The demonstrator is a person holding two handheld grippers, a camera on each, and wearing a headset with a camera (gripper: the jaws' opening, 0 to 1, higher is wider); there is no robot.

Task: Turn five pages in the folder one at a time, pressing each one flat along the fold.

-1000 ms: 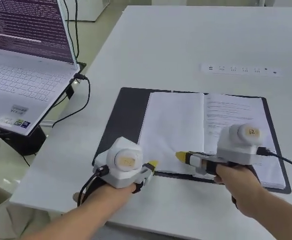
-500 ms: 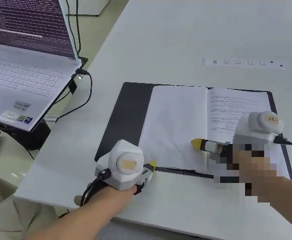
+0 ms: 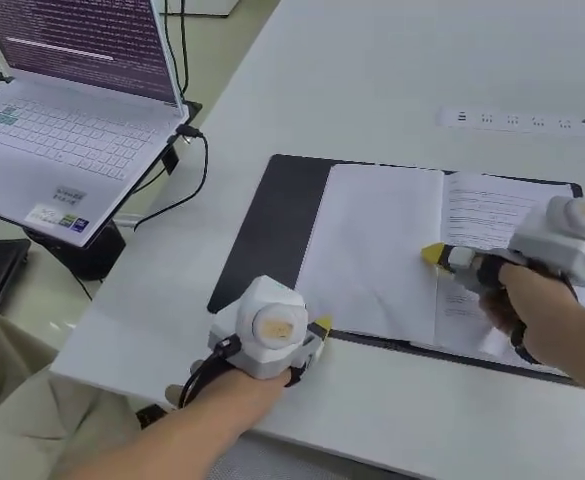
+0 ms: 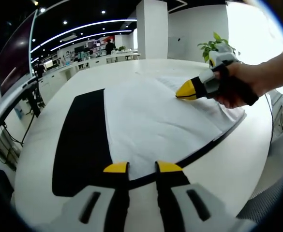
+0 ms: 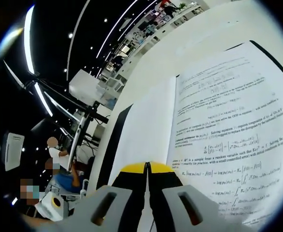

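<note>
The folder (image 3: 272, 225) lies open on the white table, with its black inner cover on the left. A blank white page (image 3: 382, 250) lies flat beside a printed page (image 3: 487, 215). My right gripper (image 3: 434, 255) is shut, its yellow tips resting on the fold between the two pages. In the right gripper view its tips (image 5: 147, 167) meet over the fold, with printed text (image 5: 228, 145) to the right. My left gripper (image 3: 319, 327) sits at the folder's near edge. Its jaws stand a little apart with nothing between them (image 4: 142, 167). The right gripper (image 4: 185, 90) shows there too.
An open laptop (image 3: 72, 90) stands on a raised stand at the left, with cables (image 3: 187, 170) hanging beside the table edge. A white power strip (image 3: 532, 122) lies beyond the folder. The table's near edge (image 3: 372, 440) runs just below the left gripper.
My right gripper has slid away from the folder's near edge, along the fold, to about mid-page. The left gripper has stayed at the near edge. The head camera has shifted.
</note>
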